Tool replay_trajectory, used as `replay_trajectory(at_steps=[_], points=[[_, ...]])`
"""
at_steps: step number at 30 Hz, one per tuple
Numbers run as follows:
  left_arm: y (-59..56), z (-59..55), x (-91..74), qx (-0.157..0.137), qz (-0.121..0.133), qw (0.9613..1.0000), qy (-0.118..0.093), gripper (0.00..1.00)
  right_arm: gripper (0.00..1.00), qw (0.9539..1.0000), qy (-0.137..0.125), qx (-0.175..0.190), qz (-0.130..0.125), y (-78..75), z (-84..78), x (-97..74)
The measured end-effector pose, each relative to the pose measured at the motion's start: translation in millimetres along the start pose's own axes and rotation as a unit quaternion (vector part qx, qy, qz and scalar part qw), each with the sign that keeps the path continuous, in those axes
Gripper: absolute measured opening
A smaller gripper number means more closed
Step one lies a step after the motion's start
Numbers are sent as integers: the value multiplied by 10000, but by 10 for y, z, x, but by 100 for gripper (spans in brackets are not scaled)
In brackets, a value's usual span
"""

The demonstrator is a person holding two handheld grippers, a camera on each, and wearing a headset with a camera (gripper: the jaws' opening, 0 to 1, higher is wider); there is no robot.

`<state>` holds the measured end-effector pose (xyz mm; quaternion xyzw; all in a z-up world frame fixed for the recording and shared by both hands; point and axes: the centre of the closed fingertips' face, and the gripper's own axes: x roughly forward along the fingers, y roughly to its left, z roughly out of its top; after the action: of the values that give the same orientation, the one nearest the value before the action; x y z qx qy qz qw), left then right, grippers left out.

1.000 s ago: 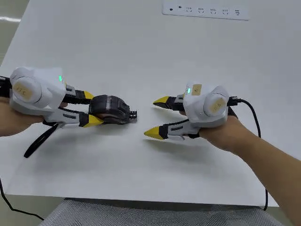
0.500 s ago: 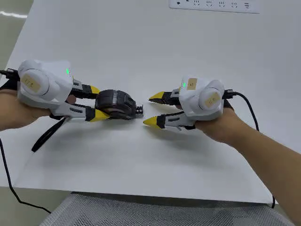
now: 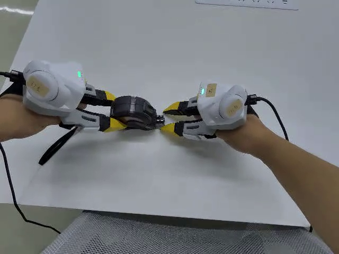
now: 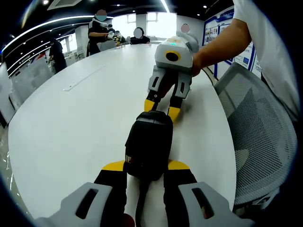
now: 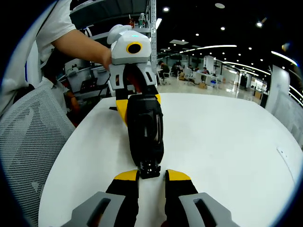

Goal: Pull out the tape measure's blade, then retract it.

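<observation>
In the head view, a black tape measure (image 3: 132, 112) is held just above the white table (image 3: 159, 58) with my left gripper (image 3: 112, 110) shut on its case. Its blade tab (image 3: 159, 121) points right. My right gripper (image 3: 168, 119) faces it, yellow tips on either side of the tab and a narrow gap left. The right gripper view has the tape measure (image 5: 146, 127) end-on, the tab (image 5: 150, 169) lying between the tips of my right gripper (image 5: 151, 177). The left gripper view has the case (image 4: 149, 144) clamped by my left gripper (image 4: 146, 165), the right gripper (image 4: 162, 108) beyond.
A white power strip (image 3: 249, 2) lies at the table's far edge. A black strap (image 3: 53, 151) hangs from the left gripper onto the table. A mesh chair (image 3: 159, 238) sits below the near table edge. Bare tabletop lies on all sides of the grippers.
My right gripper has moved left up to the tape measure and its jaws have narrowed around the blade tab. The left gripper has shifted the case slightly right.
</observation>
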<state>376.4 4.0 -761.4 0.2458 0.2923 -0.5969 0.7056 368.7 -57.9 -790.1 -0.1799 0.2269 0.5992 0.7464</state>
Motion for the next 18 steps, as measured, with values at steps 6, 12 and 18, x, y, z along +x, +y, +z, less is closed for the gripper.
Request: replay_trajectory(at_steps=[6,12,18], points=[[-2,0,-5,2,7,10000,-2,24,15,10000,-10,-88,32,9,7,41],[2,1,-7,-28,21,10000,10,24,12,9999,-44,-143,81,23,16,62],[-1,-2,-11,-3,35,10000,12,24,11,9999,-17,-117,46,24,20,60]])
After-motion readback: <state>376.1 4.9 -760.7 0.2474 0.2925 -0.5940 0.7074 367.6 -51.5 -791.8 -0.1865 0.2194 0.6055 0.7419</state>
